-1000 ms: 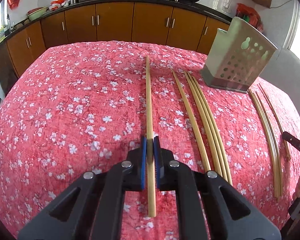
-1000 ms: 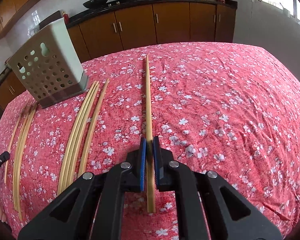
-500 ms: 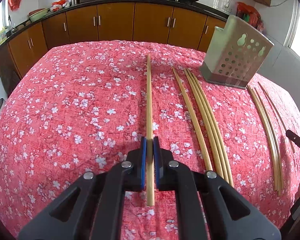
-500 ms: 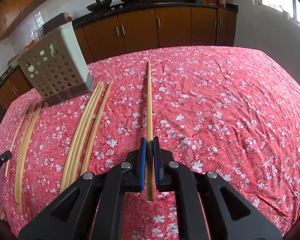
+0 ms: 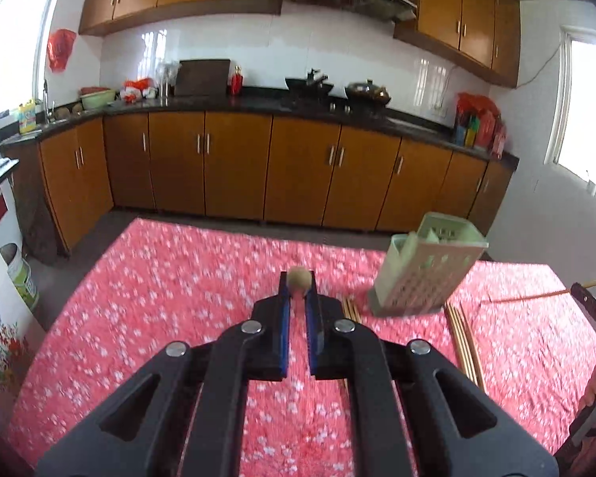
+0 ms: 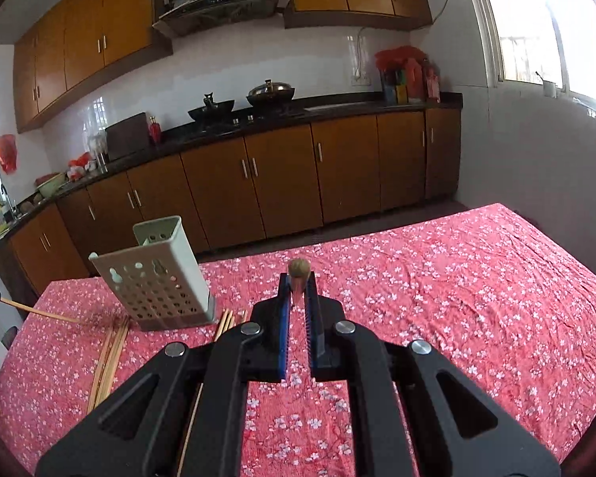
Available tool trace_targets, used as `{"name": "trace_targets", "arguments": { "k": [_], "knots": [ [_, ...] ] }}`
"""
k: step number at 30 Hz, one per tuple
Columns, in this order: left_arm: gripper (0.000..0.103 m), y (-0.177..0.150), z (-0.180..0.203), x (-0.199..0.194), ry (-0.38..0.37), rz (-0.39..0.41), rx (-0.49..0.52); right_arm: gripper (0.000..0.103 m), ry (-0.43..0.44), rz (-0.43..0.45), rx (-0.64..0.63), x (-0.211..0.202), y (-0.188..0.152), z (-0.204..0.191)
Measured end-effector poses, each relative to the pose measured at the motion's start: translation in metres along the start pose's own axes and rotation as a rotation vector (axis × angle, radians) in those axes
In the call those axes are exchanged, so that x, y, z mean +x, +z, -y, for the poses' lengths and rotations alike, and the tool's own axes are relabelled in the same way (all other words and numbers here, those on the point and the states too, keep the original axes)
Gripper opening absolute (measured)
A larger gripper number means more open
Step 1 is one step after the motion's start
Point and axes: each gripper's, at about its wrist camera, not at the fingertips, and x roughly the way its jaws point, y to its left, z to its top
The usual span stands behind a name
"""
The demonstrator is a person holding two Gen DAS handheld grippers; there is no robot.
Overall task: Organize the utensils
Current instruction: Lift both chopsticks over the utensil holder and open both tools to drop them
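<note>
My left gripper [image 5: 297,292] is shut on a bamboo chopstick [image 5: 300,278], seen end-on and raised above the table. My right gripper [image 6: 298,284] is shut on another bamboo chopstick [image 6: 298,268], also end-on and raised. The right gripper's chopstick also shows at the right of the left wrist view [image 5: 536,296]; the left one shows at the left of the right wrist view [image 6: 35,310]. A pale perforated utensil holder [image 5: 425,274] [image 6: 159,278] stands on the red floral tablecloth [image 5: 159,298] [image 6: 457,298]. Several loose chopsticks [image 5: 463,334] [image 6: 109,353] lie beside it.
More chopsticks [image 6: 226,320] lie in front of the holder. Brown kitchen cabinets [image 5: 238,167] and a dark counter with pans run behind the table. The table's far edge is just beyond the holder.
Both grippers have lifted their chopsticks off the cloth and tilted up, so the views now face the kitchen wall and the sticks show end-on.
</note>
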Motion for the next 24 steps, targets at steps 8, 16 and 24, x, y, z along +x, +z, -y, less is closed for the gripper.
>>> {"name": "trace_targets", "arguments": {
  "k": [8,16,24],
  "knots": [
    [0.008,0.030,0.003,0.005,0.029,0.030,0.016,0.008,-0.013,0.039,-0.013,0.006,0.022,-0.001],
    [0.008,0.076,0.021,-0.005,-0.002,0.112,0.015,0.008,0.048,0.171,-0.032,-0.010,0.081,-0.027],
    [0.008,0.135,0.061,-0.035,-0.135,0.264,-0.038,0.008,0.195,0.353,0.000,-0.036,0.125,-0.068]
  ]
}}
